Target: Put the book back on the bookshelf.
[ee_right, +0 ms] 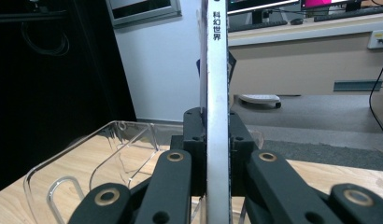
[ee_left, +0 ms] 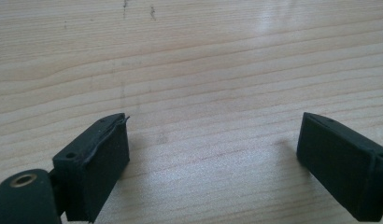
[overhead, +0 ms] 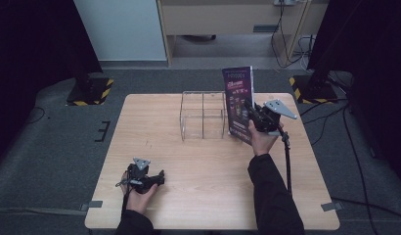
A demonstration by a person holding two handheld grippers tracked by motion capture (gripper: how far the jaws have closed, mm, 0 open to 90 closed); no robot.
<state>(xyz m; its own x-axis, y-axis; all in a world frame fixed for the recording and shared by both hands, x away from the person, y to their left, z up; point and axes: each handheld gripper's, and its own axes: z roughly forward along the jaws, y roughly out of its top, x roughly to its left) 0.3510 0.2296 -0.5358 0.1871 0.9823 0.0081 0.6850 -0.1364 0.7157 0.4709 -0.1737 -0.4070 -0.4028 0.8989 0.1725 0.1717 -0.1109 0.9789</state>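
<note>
In the high view, a clear acrylic rack (overhead: 202, 116) is seen mid-tabletop (overhead: 189, 196), and a magazine (overhead: 239, 103) is held upright just beside its right end by the right gripper (overhead: 249, 117). The left gripper (overhead: 159, 177) rests near the front edge.

In the left gripper view, its fingers (ee_left: 96, 163) are spread apart over bare wood.

In the right gripper view, the magazine's spine (ee_right: 216, 93) is clamped between the fingers (ee_right: 192, 140), its long axis vertical, the rack (ee_right: 87, 163) at left.

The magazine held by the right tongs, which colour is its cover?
The magazine has a dark purple cover with pink print, best seen in the high view.
</note>
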